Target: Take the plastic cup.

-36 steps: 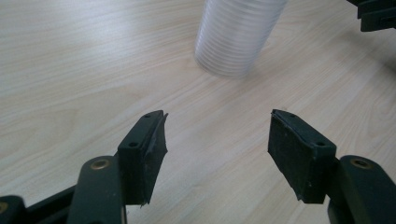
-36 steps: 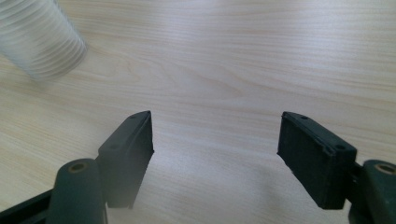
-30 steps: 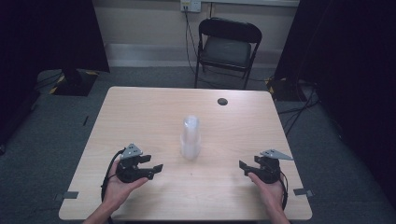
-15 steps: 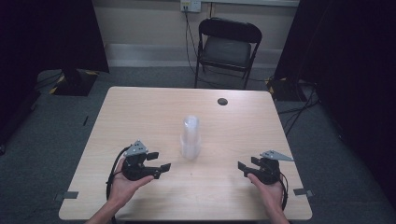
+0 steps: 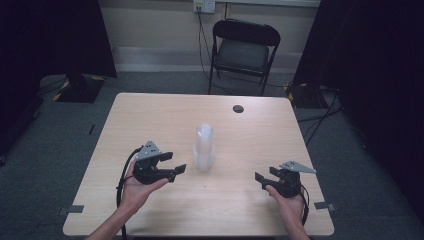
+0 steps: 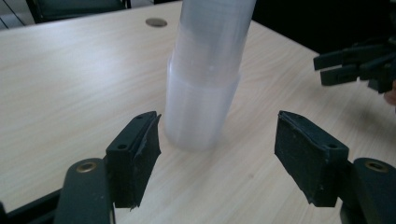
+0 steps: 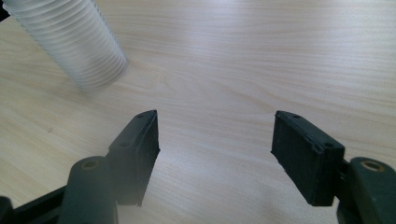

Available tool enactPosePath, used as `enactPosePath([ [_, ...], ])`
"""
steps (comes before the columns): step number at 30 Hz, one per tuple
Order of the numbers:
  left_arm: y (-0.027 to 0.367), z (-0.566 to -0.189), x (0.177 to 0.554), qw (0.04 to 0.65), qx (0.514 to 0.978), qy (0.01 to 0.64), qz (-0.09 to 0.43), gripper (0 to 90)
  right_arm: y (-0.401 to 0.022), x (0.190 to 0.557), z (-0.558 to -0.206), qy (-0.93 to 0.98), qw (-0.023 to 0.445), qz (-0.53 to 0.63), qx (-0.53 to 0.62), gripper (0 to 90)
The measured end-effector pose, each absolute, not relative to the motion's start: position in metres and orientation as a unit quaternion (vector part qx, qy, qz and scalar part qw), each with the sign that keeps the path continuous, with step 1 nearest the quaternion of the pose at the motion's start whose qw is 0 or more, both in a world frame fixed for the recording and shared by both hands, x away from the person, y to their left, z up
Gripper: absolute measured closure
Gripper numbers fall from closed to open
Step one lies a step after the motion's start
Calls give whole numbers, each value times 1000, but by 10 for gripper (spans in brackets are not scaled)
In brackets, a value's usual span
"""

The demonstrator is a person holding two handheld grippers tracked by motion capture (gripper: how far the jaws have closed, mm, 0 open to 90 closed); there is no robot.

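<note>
A tall stack of clear plastic cups (image 5: 204,149) stands upright near the middle of the wooden table (image 5: 150,115). My left gripper (image 5: 173,163) hovers just left of the stack, held in a hand and pointing at it. In the left gripper view the cup stack (image 6: 205,93) stands just beyond the left gripper (image 6: 217,135). Its jaws are open and have just been closing, with nothing between the pads. My right gripper (image 5: 266,176) stands open over bare table at the front right, well away from the cups (image 7: 70,42). The left gripper view catches the right gripper (image 6: 359,65) at far right.
A black folding chair (image 5: 243,50) stands behind the table. A dark round cap (image 5: 238,108) sits in the tabletop near the far edge. Cables trail from both grippers toward the front edge. Dark curtains flank the room.
My left gripper has lifted a little and moved right, closer to the cup stack, with its jaws now wider apart than a second ago. The right gripper has kept still.
</note>
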State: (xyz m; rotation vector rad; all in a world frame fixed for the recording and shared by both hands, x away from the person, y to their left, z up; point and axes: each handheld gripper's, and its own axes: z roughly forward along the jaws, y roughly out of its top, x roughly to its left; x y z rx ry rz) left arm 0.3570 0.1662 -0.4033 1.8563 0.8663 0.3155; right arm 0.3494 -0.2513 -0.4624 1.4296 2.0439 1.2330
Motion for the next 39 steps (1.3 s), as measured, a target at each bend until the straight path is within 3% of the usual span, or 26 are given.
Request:
enactPosePath([
  [4, 159, -393, 360, 511, 775, 346, 136, 235, -250, 350, -464, 726, 171, 433, 507, 322],
  [13, 151, -384, 374, 523, 775, 335, 119, 300, -249, 348, -463, 728, 166, 436, 503, 322],
  [27, 127, -365, 389, 548, 758, 327, 136, 306, -254, 348, -458, 721, 168, 447, 502, 317],
  [39, 102, -369, 406, 534, 766, 323, 153, 220, -251, 348, -460, 725, 164, 446, 499, 308],
])
